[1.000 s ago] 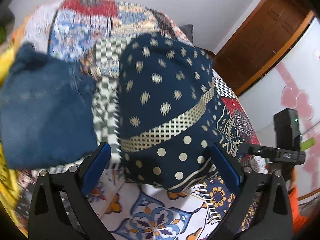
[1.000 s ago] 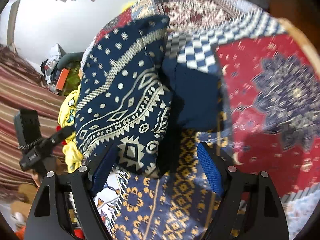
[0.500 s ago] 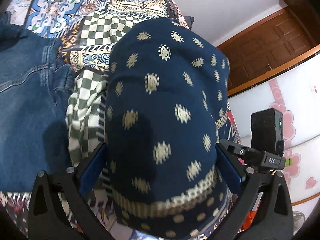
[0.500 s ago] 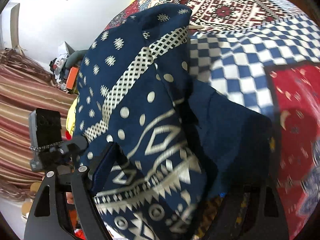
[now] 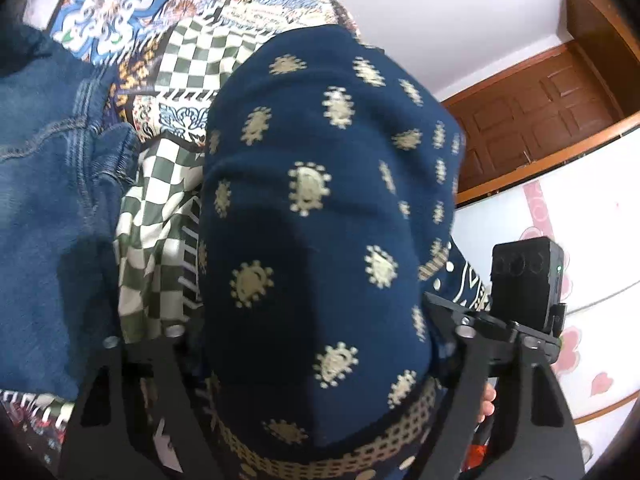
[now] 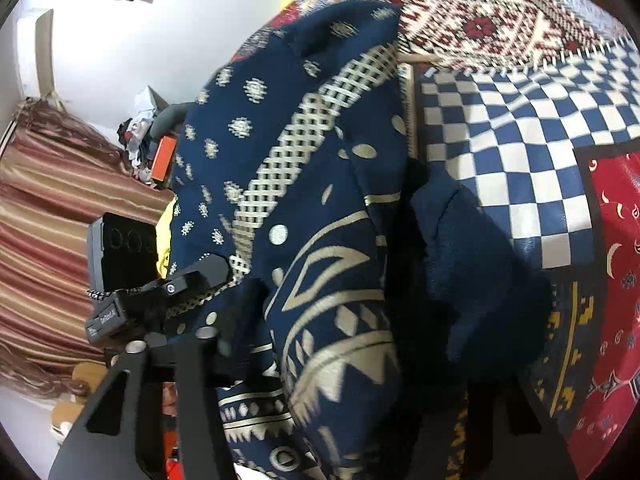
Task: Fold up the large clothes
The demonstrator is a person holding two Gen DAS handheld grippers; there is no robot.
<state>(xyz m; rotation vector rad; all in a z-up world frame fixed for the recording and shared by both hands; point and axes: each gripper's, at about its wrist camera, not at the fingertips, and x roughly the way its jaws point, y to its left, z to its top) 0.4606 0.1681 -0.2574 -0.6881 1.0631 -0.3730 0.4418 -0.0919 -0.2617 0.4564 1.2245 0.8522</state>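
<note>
A folded navy garment with cream motifs and a lattice band (image 5: 320,240) lies on the patchwork bedspread (image 5: 188,60). It fills the space between the fingers of my left gripper (image 5: 312,340), whose jaws stand wide apart on either side of it. In the right wrist view the same garment (image 6: 312,240) bulges between the fingers of my right gripper (image 6: 360,364), also spread wide; its fingertips are hidden under the cloth. The left gripper body (image 6: 160,292) shows at the garment's left edge.
Folded blue jeans (image 5: 44,220) lie just left of the navy garment. A yellow cloth (image 6: 164,236) lies beyond it. A wooden door (image 5: 540,120), a white wardrobe (image 5: 560,220) and a striped curtain (image 6: 60,220) surround the bed.
Both grippers have moved forward onto the navy garment, so it now fills the space between their fingers. The jaws have stayed wide apart.
</note>
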